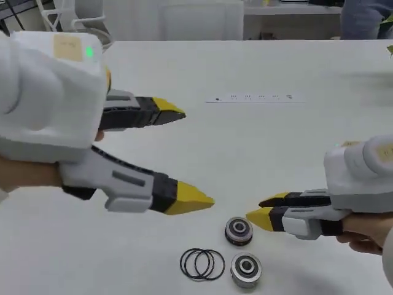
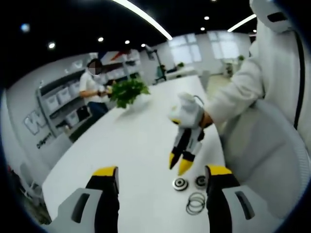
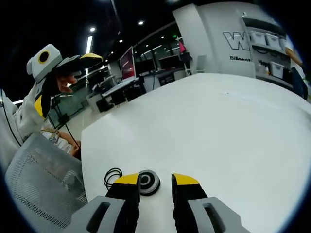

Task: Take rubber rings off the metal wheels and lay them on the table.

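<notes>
The left hand-held gripper [image 1: 180, 156] is hovering above the bench [image 1: 258, 141] with its jaws standing wide apart and nothing between them. The right hand-held gripper [image 1: 261, 210] is sitting low, its jaws parted only a little and empty. Its tips are pointing at the farther metal wheel [image 1: 238, 230] from just beside it; in the right gripper view that wheel is lying just ahead of the gap between the jaws. The nearer metal wheel [image 1: 246, 269] is lying flat close by, and three loose rubber rings [image 1: 202, 264] are lying overlapped on the bench just to its left.

The farther wheel is showing a dark outer band, so it is probably carrying a ring, while the nearer one is looking bare and silvery. The wheels are looking small, stiff and dense, likely sliding on the smooth bench if nudged. A ring is looking thin, soft and stretchy, probably gripping its wheel snugly. A sound hold is likely one gripper pinching the wheel across its flat faces while the other is catching the ring's edge with a jaw tip and peeling it off
</notes>
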Motion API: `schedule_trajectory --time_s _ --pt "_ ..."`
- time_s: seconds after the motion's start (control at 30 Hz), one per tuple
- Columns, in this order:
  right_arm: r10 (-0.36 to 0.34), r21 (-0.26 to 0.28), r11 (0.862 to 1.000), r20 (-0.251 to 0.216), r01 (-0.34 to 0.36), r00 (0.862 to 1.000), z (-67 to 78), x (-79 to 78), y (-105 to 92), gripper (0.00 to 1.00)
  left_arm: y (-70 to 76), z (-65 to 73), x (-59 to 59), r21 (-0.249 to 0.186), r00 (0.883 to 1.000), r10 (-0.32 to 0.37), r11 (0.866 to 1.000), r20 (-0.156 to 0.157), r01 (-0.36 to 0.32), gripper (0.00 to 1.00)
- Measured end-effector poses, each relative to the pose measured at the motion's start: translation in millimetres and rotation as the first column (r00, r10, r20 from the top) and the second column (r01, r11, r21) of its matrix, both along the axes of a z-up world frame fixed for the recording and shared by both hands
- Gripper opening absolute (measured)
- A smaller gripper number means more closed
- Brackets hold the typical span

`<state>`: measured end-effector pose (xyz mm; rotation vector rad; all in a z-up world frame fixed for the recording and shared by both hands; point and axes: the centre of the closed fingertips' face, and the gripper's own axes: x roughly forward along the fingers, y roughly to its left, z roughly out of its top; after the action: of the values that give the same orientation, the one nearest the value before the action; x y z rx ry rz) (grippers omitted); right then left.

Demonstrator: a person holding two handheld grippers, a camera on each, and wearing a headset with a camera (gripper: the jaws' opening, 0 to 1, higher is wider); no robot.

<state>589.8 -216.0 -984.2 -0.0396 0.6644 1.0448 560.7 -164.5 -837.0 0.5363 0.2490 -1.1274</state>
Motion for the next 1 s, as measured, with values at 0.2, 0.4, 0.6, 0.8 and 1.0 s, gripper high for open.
schedule_trajectory --time_s 0.2,0.4,0.6,0.8,1.0 --pt "0.04 -0.059 0.997 -0.009 -0.04 0.999 -14.5 -6.5 -3.6 0.23 -29.0 -13.3 13.4 0.012 0.998 -0.057 0.998 -0.011 0.057 0.71" --pt "0.061 -0.081 0.995 -0.02 -0.063 0.998 -20.4 -10.3 -5.2 0.23 -47.7 -41.9 18.4 0.021 0.996 -0.077 0.997 -0.043 0.078 0.68" --pt "0.077 -0.093 0.993 -0.026 -0.079 0.997 -24.2 -13.2 -5.1 0.22 -52.2 -81.2 12.5 0.001 0.992 -0.098 0.995 -0.077 0.098 0.62" --pt "0.096 -0.113 0.989 -0.033 -0.099 0.995 -29.7 -17.7 -4.4 0.21 -48.3 -104.1 18.4 -0.024 0.994 -0.058 0.998 -0.092 0.056 0.52" --pt "0.108 -0.119 0.987 -0.026 -0.11 0.994 -30.3 -19.5 -2.8 0.21 -41.7 -130.7 25.6 -0.022 0.992 0.007 1.0 -0.128 -0.01 0.42"
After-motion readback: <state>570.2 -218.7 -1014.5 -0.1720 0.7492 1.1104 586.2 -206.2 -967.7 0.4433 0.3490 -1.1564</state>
